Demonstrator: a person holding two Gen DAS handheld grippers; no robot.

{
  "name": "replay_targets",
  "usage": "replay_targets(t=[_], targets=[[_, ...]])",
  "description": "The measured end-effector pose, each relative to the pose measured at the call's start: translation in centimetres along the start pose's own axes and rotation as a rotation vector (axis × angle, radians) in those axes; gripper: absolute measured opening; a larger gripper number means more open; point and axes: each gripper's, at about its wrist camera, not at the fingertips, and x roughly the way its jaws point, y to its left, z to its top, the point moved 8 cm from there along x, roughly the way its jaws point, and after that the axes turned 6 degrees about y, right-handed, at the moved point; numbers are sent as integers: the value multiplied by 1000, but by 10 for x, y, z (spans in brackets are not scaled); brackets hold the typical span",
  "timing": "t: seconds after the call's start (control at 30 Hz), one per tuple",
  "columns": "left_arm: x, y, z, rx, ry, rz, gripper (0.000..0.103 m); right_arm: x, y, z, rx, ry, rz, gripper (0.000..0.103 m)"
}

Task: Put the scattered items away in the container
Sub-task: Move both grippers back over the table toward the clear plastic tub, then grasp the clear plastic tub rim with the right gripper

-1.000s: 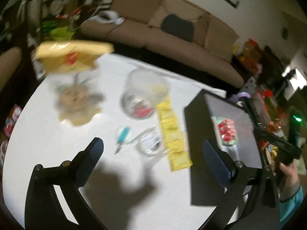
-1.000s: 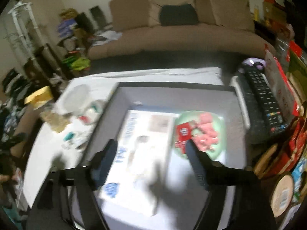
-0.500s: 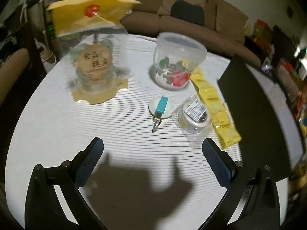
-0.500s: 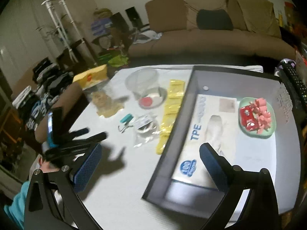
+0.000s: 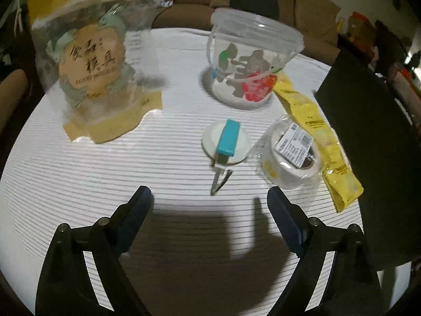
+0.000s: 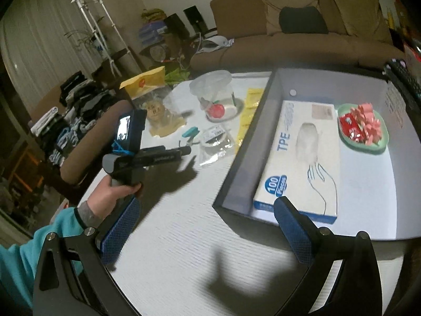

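Observation:
My left gripper (image 5: 210, 208) is open and empty, low over the white table, just short of a teal-handled nail clipper (image 5: 225, 144) lying on a white disc (image 5: 210, 138). A bagged tape roll (image 5: 289, 158) and a yellow sachet strip (image 5: 318, 137) lie to its right, beside the dark box wall (image 5: 368, 131). A clear bucket (image 5: 252, 60) and a clear mould bag (image 5: 92, 60) stand behind. My right gripper (image 6: 208, 226) is open and empty above the table's near edge. The dark box (image 6: 244, 142) holds a glove carton (image 6: 302, 158) and a green plate of red sweets (image 6: 365, 129).
The left hand and its gripper (image 6: 181, 151) show in the right wrist view, pointing at the clipper (image 6: 190, 133). A remote (image 6: 405, 81) lies at the box's far right. A brown sofa (image 6: 302, 26) stands behind the table, and clutter and shelves (image 6: 79, 105) stand at the left.
My left gripper has moved forward and down towards the clipper and tape roll. My right gripper has pulled back and left from over the box to the table's near edge.

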Motion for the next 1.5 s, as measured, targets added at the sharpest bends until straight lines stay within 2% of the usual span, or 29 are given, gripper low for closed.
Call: replay_targets(t=[0.1,0.33,0.53,0.63,0.73,0.8,0.9,0.97,1.07,1.17,1.23,1.4,1.43,1.47,1.5], targets=[[-6,-1,3,-4,-14,9,88,-2,0,-1,-2,-6,6,103],[-29,0,11,-39,-55,-42,89,-6,0,1,-9,-40,13,103],[-38,-11,24,-16,-81,-57,90,-17,-12,4,1,-50,-4,103],[-39,-14,43,-3,-97,-46,95,-19,-18,19,-1,-51,-3,103],[-35,-22,70,56,-110,-9,95,-10,-15,56,-71,-42,-23,103],[-29,-27,86,97,-106,24,95,3,-10,92,-132,-33,-42,103],[-17,-38,109,154,-115,50,95,35,-7,150,-152,-1,-13,103],[-10,-43,120,163,-120,36,96,61,-13,186,-102,20,30,103],[1,-43,130,156,-125,44,96,103,-32,237,39,41,94,103],[7,-44,136,149,-156,10,96,154,-37,273,160,71,128,103],[10,-46,137,156,-176,-7,97,181,-42,279,208,99,140,103],[17,-48,140,160,-230,-59,99,244,-47,264,274,221,147,103],[18,-48,141,158,-240,-85,99,249,-47,261,286,233,169,95],[20,-47,141,157,-241,-104,98,254,-47,256,292,245,188,79],[23,-47,140,154,-235,-115,97,258,-48,251,284,258,180,72]])
